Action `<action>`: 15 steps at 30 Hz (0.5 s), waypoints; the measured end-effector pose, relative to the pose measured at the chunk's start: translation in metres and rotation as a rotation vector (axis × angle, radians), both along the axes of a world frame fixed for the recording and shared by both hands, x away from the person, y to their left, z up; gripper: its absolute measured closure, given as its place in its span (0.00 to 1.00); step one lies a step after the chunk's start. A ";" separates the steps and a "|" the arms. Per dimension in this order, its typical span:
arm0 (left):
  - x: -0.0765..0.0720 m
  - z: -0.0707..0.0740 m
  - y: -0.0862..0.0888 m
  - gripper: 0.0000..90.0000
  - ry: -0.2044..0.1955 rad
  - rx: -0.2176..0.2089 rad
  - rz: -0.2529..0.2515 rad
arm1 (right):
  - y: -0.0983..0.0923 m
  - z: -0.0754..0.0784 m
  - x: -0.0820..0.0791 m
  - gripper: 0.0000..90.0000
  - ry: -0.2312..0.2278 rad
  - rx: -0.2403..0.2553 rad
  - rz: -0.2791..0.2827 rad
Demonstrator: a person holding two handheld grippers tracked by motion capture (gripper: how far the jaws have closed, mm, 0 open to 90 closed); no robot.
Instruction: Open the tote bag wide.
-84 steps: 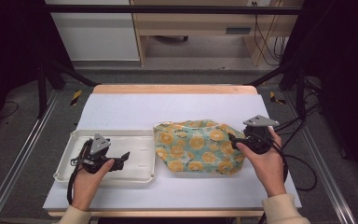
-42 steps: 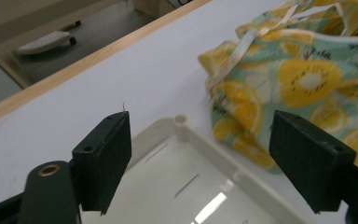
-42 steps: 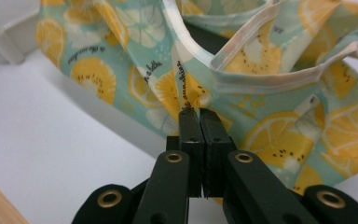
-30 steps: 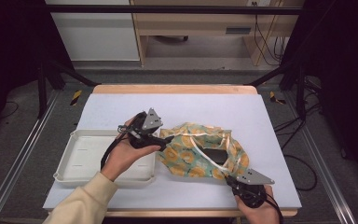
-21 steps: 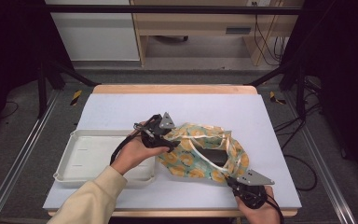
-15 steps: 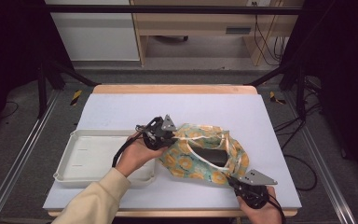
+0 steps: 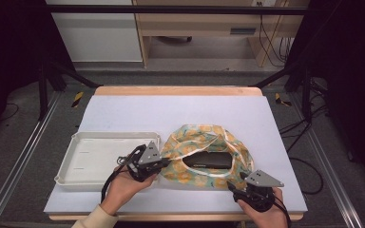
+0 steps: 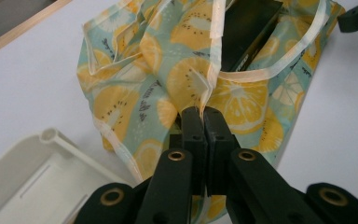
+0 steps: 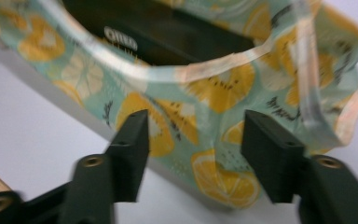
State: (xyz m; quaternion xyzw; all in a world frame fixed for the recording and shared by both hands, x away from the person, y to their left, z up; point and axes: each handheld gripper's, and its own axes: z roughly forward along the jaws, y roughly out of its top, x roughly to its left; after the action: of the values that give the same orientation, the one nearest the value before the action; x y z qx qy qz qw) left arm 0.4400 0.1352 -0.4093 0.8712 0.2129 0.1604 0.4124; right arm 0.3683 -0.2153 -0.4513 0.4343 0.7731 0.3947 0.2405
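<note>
Left tongs (image 8: 200, 122): pressed together on the trimmed rim of the cloth bag (image 7: 190, 142), probably to hold its mouth open.
Right tongs (image 9: 193, 140): spread and empty, just beside the bag's near side.
Bag: lay mid-surface (image 7: 123, 114), beside the white tray (image 7: 76, 166).
Black box (image 7: 208, 160): sat inside the open mouth.
Hard to tell: the box's full length, hidden by cloth; its white lettering was blurred.

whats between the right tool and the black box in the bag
In the right gripper view, the near wall of the fruit-print bag with its pale rim lies between the open right tool and the black box.
</note>
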 end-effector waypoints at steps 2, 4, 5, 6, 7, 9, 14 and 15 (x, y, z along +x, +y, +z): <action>-0.001 -0.004 0.003 0.99 0.007 0.007 0.000 | -0.003 0.006 0.001 0.34 -0.008 0.029 0.014; -0.002 -0.005 0.005 0.99 0.004 -0.001 0.000 | -0.005 0.017 0.002 0.30 -0.024 0.023 0.015; -0.003 -0.006 0.006 0.99 0.007 -0.009 -0.006 | -0.006 0.025 0.002 0.29 -0.042 0.023 0.016; -0.003 -0.006 0.006 0.99 0.007 -0.009 -0.006 | -0.006 0.031 0.004 0.28 -0.049 0.023 0.020; -0.005 -0.010 0.005 0.99 0.007 -0.001 -0.010 | -0.006 0.038 0.006 0.28 -0.060 0.019 0.025; -0.006 -0.012 0.005 0.99 0.012 0.000 -0.012 | -0.003 0.050 0.017 0.27 -0.061 -0.010 0.030; -0.008 -0.011 0.007 0.99 0.007 -0.010 -0.007 | 0.015 0.068 0.061 0.33 -0.051 -0.084 0.050; -0.009 -0.011 0.007 0.99 0.005 -0.008 -0.006 | 0.018 0.069 0.071 0.37 -0.041 -0.091 0.045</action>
State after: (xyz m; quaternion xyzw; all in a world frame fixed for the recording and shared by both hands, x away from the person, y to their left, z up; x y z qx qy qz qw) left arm 0.4314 0.1427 -0.4207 0.8705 0.2120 0.1560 0.4158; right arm 0.4394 -0.1974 -0.3823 0.3972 0.7947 0.3734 0.2668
